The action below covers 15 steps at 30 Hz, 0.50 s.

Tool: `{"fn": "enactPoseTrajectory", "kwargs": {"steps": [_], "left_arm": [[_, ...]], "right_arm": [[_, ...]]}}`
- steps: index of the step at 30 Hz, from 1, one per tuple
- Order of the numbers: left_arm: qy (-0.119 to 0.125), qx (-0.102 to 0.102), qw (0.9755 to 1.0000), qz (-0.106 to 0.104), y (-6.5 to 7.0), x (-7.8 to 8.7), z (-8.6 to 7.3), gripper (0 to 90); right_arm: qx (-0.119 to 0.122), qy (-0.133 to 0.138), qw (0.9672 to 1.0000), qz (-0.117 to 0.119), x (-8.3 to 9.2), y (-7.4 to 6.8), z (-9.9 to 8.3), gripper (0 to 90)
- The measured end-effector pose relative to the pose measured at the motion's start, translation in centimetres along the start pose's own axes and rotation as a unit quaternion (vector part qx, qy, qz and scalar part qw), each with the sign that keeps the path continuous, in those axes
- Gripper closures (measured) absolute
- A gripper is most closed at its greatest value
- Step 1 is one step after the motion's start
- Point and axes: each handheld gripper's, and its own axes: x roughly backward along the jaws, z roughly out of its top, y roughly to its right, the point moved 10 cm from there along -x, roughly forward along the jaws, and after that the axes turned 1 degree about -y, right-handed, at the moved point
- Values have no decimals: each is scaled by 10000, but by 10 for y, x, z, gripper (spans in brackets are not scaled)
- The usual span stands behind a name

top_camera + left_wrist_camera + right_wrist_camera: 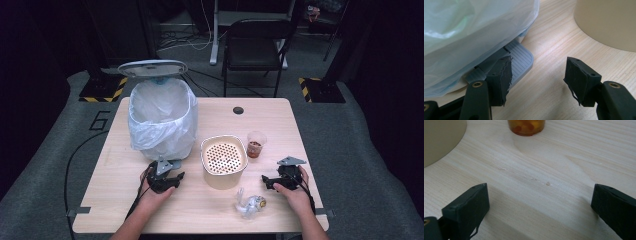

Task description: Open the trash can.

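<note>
My left gripper (167, 179) rests on the wooden table (280, 120) just in front of a pedal bin (162, 117) lined with a white bag, its lid (152, 67) raised. In the left gripper view the jaws (537, 67) stand apart with bare wood between them, and the bin's grey pedal (520, 60) lies just beyond the left jaw. My right gripper (271, 181) lies near the table's right front, its jaws (540, 197) wide apart over bare wood. A clear cup (255, 145) of orange-red contents (526, 126) stands ahead of it.
A cream tub with a perforated top (224, 160) stands between the two grippers; its wall (606, 22) is close to the left one. A crumpled clear wrapper (250, 204) lies near the front edge. A black chair (255, 45) stands behind the table.
</note>
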Motion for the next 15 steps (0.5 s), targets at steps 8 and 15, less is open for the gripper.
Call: {"fn": "enactPoseTrajectory", "kwargs": {"steps": [8,15], "left_arm": [[1,10,10000,-6,0,0,0,386],[4,5,10000,-9,0,0,0,386]], "right_arm": [[-125,166,9997,90,12,-1,6,145],[62,252,9992,308,38,-26,19,151]]}}
